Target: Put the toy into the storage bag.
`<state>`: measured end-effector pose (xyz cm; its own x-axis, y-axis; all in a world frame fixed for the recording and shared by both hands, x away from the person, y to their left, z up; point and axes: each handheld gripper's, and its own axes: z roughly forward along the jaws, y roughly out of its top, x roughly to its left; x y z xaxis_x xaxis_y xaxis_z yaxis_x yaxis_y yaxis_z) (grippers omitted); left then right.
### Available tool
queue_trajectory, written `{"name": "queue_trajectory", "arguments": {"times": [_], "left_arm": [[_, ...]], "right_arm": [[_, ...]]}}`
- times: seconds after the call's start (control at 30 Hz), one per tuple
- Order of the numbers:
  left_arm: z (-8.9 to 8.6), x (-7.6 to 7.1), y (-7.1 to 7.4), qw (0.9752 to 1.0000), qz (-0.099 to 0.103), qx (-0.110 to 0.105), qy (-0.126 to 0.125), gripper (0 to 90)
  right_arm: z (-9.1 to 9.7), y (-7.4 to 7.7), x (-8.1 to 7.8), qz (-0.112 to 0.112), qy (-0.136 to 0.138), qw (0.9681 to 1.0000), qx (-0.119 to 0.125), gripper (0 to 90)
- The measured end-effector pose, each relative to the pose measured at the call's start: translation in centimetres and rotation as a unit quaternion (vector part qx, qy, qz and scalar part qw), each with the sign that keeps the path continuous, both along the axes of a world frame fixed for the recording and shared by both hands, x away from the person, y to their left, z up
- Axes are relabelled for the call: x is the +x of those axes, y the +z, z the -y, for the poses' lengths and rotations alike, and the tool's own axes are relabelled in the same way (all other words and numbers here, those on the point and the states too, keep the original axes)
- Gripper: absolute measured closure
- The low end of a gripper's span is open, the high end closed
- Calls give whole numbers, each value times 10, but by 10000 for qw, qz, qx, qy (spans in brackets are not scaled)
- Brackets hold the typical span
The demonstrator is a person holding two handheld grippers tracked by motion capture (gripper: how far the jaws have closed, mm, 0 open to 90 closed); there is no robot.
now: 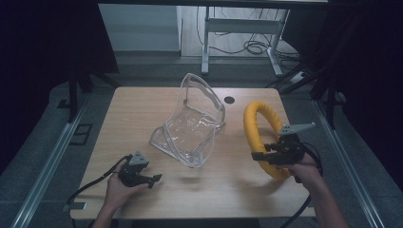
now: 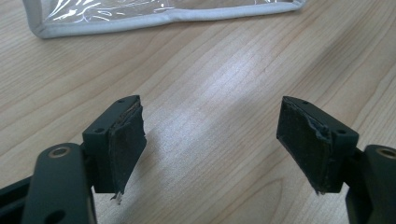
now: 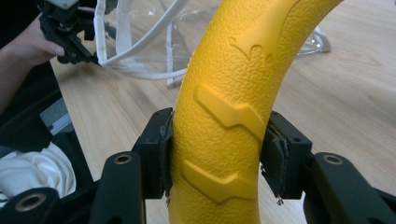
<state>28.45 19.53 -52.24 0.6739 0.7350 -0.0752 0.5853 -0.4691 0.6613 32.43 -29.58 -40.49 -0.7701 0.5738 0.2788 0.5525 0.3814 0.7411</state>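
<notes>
A yellow ring [image 1: 259,137] with a pebbled, ridged surface stands upright at the right of the table, lifted by my right gripper [image 1: 271,156], which is shut on its lower part. In the right gripper view both pads press the yellow ring [image 3: 224,121] from either side. A clear plastic bag with white trim [image 1: 192,126] sits open in the middle of the table, its edge at the top of the left gripper view [image 2: 154,18]. My left gripper [image 1: 153,180] rests low at the front left, open, with bare wood between its pads [image 2: 128,144].
The wooden table [image 1: 142,104] has a small dark hole [image 1: 229,99] near its far edge. Cables trail from both grippers off the front edge. A white desk frame [image 1: 237,28] and floor cables lie beyond the table. Dark curtains flank both sides.
</notes>
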Motion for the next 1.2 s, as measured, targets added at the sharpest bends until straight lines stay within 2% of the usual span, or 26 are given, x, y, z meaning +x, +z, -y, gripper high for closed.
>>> {"name": "queue_trajectory", "arguments": {"times": [0.27, 0.57, 0.77, 0.8, 0.83, 0.9, 0.97, 1.03, 1.07, 1.2], "left_arm": [[0, 0, 0, 10000, -12, 3, 4, 233], [1, 0, -2, 10000, -20, 28, -8, 233], [1, 0, -1, 10000, -16, 28, -14, 233], [1, 0, -1, 10000, -16, 28, -14, 233], [1, 0, -2, 10000, -19, 35, -17, 233], [1, 0, -2, 10000, -21, 39, -12, 233], [1, 0, -2, 10000, -19, 33, -7, 233], [1, 0, -2, 10000, -19, 36, -7, 233], [1, 0, -2, 10000, -23, 44, -10, 233], [1, 1, -2, 10000, -31, 59, -18, 233]], "right_arm": [[1, 2, 0, 46, -26, 10000, 37, 493], [4, 11, 3, 238, -168, 9989, 354, 494], [4, 16, 8, 387, -258, 9960, 763, 496], [4, 16, 8, 387, -258, 9960, 763, 496], [3, 16, 9, 399, -278, 9948, 898, 496], [3, 16, 10, 431, -288, 9942, 943, 495], [2, 17, 12, 492, -315, 9922, 1101, 495], [1, 17, 12, 511, -340, 9919, 1114, 495], [-1, 18, 12, 596, -355, 9903, 1200, 494], [-6, 21, 13, 730, -385, 9885, 1267, 494]]}}
